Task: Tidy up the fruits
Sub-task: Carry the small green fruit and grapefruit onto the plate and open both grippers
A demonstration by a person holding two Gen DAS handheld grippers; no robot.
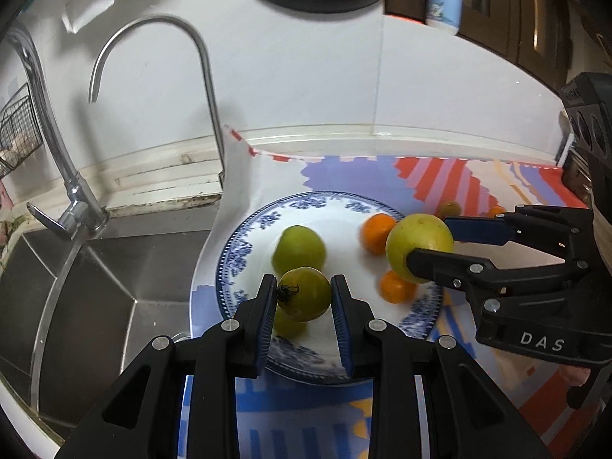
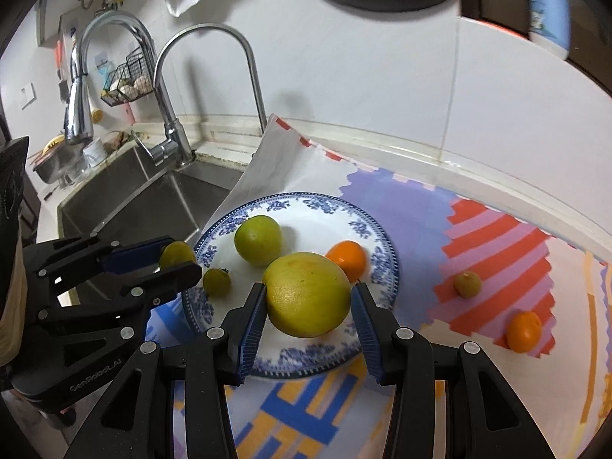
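At the lower centre of the left wrist view, the left gripper (image 1: 304, 298) clamps a small green tomato (image 1: 305, 293) between its blue pads, the dark calyx pointing toward the left pad, over the near rim of the blue-patterned plate (image 1: 229, 267). In the right wrist view the right gripper (image 2: 308, 306) grips a large yellow-green citrus (image 2: 308, 293), its long axis running roughly left to right across the frame, above the plate's near edge. A green lime (image 2: 258, 240) and an orange mandarin (image 2: 347, 260) lie on the plate. At right, a second mandarin (image 2: 524, 331) and a small yellowish fruit (image 2: 467, 284) rest on the patterned cloth (image 2: 497, 237).
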